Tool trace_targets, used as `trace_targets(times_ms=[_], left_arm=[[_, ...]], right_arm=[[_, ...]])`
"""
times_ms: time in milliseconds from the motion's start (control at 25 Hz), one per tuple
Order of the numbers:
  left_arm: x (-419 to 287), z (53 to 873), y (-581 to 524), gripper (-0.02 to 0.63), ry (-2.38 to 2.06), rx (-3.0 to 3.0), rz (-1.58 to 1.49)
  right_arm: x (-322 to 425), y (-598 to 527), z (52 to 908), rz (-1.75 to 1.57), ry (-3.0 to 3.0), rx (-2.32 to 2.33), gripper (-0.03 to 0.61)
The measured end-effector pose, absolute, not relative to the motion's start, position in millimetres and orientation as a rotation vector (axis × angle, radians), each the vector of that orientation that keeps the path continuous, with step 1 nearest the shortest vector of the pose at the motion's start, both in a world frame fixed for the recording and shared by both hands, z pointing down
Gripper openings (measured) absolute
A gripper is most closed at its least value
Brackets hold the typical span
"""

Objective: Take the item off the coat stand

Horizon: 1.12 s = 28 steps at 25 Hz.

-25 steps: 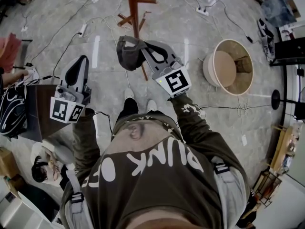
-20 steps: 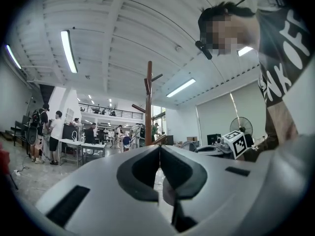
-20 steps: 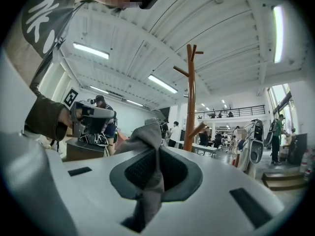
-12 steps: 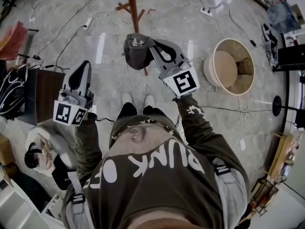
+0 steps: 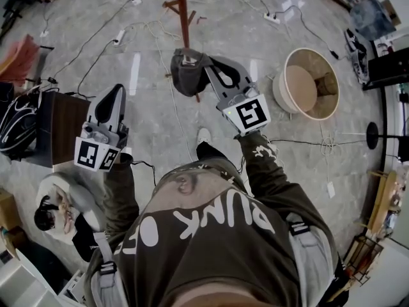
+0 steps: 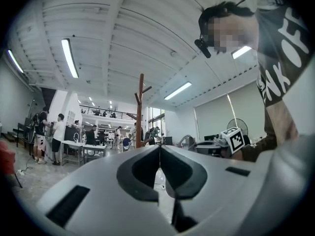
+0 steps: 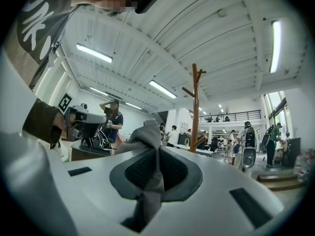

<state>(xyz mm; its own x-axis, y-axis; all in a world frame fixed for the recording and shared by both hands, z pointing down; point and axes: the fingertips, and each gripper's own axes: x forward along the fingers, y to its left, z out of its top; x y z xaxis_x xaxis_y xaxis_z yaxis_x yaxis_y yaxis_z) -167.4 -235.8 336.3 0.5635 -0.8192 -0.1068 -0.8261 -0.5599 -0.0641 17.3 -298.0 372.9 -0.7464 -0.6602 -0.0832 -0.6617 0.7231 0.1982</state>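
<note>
The item is a dark grey cap (image 5: pixel 187 73), off the brown wooden coat stand (image 5: pixel 184 10) and hanging in the air in front of it. My right gripper (image 5: pixel 206 65) is shut on the cap; in the right gripper view its grey cloth (image 7: pixel 145 134) is pinched between the jaws, and the coat stand (image 7: pixel 195 107) rises bare beyond. My left gripper (image 5: pixel 115 89) is held at the left, lower and apart from the cap, shut with nothing in it. Its jaws (image 6: pixel 159 147) meet in the left gripper view, where the coat stand (image 6: pixel 140 111) shows far off.
A round wooden tub (image 5: pixel 311 88) sits on the floor to the right. A dark brown cabinet (image 5: pixel 61 128) and a backpack (image 5: pixel 14 130) are at the left. Cables and a power strip (image 5: pixel 118 38) lie over the marble floor around the stand's base.
My right gripper, with the cap in it, has drifted right and away from the coat stand. The stand has slipped toward the top edge of the head view. The left gripper stays shut.
</note>
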Motion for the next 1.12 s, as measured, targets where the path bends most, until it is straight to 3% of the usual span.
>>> trace_targets(times_ms=[600, 1120], left_arm=[[-242.5, 336.7, -73.3, 0.006, 1.265, -2.767, 0.181], [-256.3, 330.6, -27.4, 0.006, 1.218, -2.791, 0.257]], right_arm=[[-40.8, -116.7, 375.3, 0.334, 2.902, -1.317, 0.027], [-45.9, -55.9, 368.2, 0.354, 2.913, -1.400, 0.026]])
